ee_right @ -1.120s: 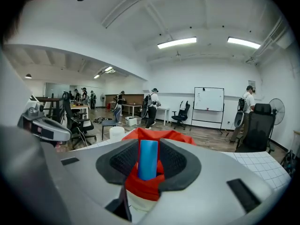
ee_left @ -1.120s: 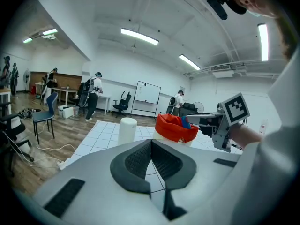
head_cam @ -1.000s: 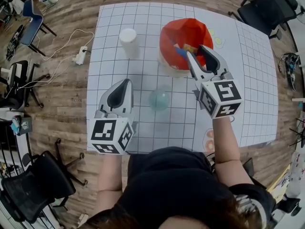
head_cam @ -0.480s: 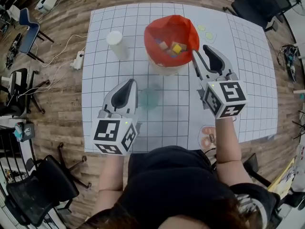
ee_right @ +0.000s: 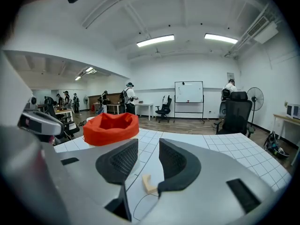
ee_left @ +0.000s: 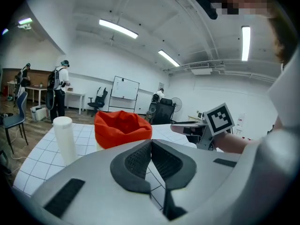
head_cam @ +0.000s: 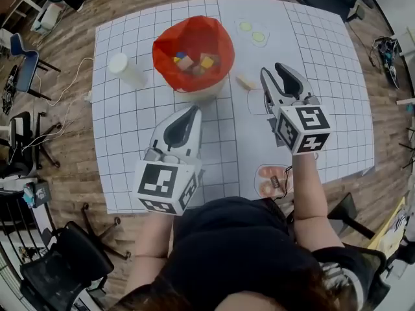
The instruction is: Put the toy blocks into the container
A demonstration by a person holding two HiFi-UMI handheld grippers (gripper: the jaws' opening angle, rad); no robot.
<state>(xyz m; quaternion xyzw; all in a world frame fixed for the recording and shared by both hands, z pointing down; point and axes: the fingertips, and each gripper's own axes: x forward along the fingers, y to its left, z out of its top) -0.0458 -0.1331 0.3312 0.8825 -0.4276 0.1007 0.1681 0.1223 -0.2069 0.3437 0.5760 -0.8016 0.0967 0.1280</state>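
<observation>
White gridded mat point(head_cam: 324, 76) covers the table over a wooden floor; the red bin point(head_cam: 193, 50) sits toward 11 o'clock of it in the head view, with a white cylinder point(head_cam: 126, 70) at its 9 o'clock. A second ago your right gripper point(head_cam: 275, 76) hung over the bin's mouth; now it has drawn back to the bin's 4 o'clock, jaws spread and empty. Several coloured blocks point(head_cam: 194, 61) lie inside the bin, so that reads as a drop just finished. With the gripper out of the way, one pale block point(head_cam: 245, 81) shows on the mat near the bin, at its 4 o'clock and at 9 o'clock of your right gripper; in the right gripper view it shows through the gap between the jaws, untouched. Your left gripper point(head_cam: 192, 112) has slid in to the bin's 6 o'clock, jaws pressed together on nothing. The job looks nearly done; the pale block is likely your next pickup, and your right gripper already faces it; you would need to go forward and lower before closing.
</observation>
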